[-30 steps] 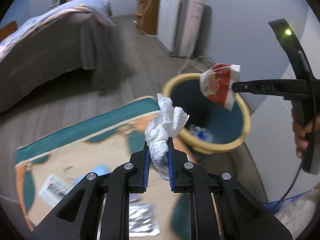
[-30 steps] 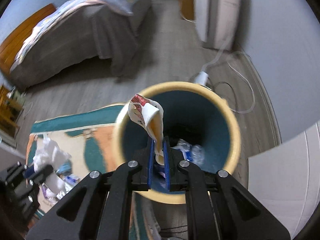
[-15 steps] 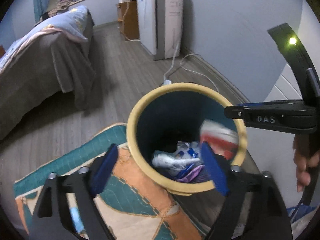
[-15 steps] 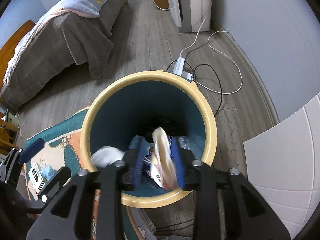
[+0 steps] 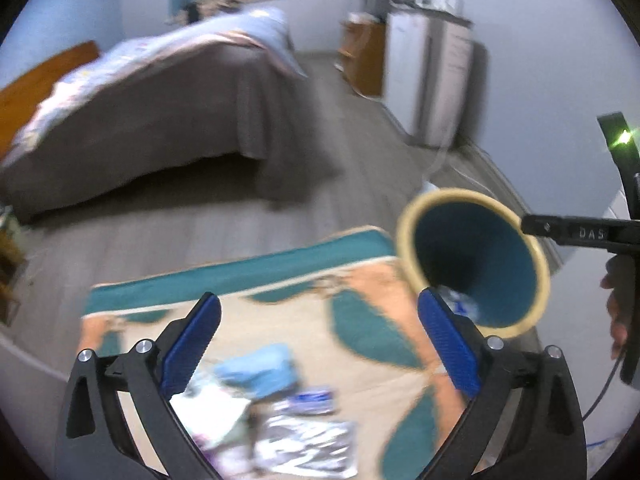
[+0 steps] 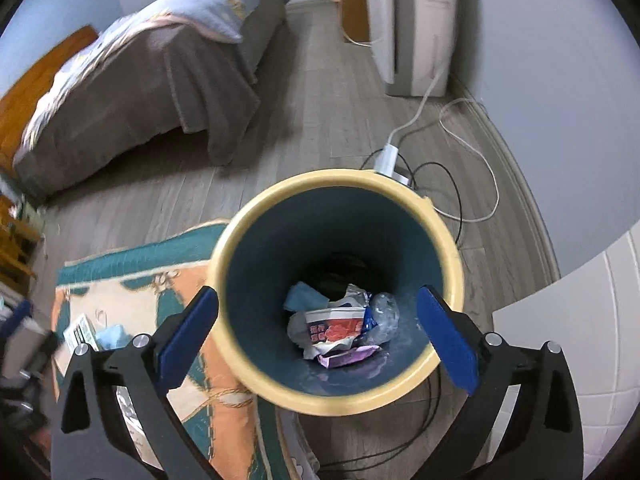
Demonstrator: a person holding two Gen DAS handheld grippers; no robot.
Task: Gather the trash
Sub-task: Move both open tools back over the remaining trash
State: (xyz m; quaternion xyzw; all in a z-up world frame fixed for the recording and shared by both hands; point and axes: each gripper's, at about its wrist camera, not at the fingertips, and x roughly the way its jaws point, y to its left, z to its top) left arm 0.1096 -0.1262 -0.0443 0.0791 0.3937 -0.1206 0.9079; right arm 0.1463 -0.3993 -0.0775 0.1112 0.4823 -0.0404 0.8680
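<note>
Blue-padded right tool (image 6: 318, 334) just opened wide, empty, above bin (image 6: 454, 268)

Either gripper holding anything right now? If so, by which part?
Nothing held. Left gripper and right gripper have just opened wide, jaws empty; the wrapper lies in the bin.

blk gripper (image 6: 318, 330) frames, blue jaws, silver screws

A grey wood floor (image 6: 312, 128) carries a teal-and-orange rug (image 6: 192, 376). Against the rug's far right corner stands the bin (image 6: 336, 400). Wrappers (image 5: 304, 444) and what looks like blue cloth (image 5: 260, 368) lie on the rug; cables (image 6: 472, 184) trail behind the bin.
</note>
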